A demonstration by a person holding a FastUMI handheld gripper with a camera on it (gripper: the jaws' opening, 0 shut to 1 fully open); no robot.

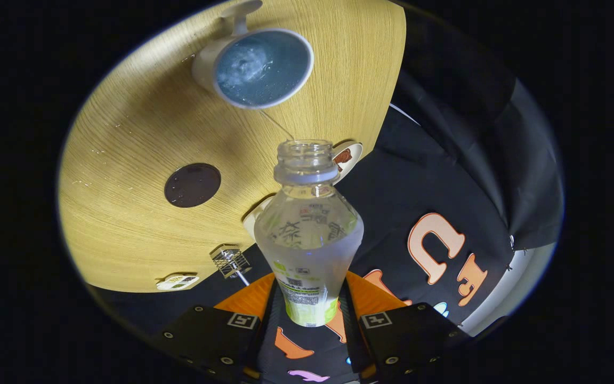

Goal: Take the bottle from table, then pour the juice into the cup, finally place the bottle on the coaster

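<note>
Bottle: a clear plastic bottle [308, 229] with no cap, held between the two fingers, its open neck pointing away from them toward the cup; clear liquid shows inside and a printed label wraps its lower part.
Claw: the claw [309, 314] pinches the bottle's lower part, one finger pressing on each side.
Stream: a thin line runs from the bottle's mouth up to the rim of the cup; whether it is liquid I cannot tell for sure.
Cup: a white cup [256, 64] with a handle stands on the tabletop beyond the bottle's mouth; its inside looks bluish with foamy liquid in it.
Coaster: a dark round coaster [192, 185] lies flat on the tabletop, apart from the cup and beside the bottle's neck as seen from the claw; nothing rests on it.
Tabletop: a light wood-grain tabletop [126, 224] carries the cup and the coaster.
Other things: a small white round object with a brown picture [347, 156] peeks out just behind the bottle's neck; a small metal wire piece [231, 262] and a small white tag [178, 281] sit at the tabletop's edge.
Backdrop: black cloth [445, 160] hangs beside the tabletop.
</note>
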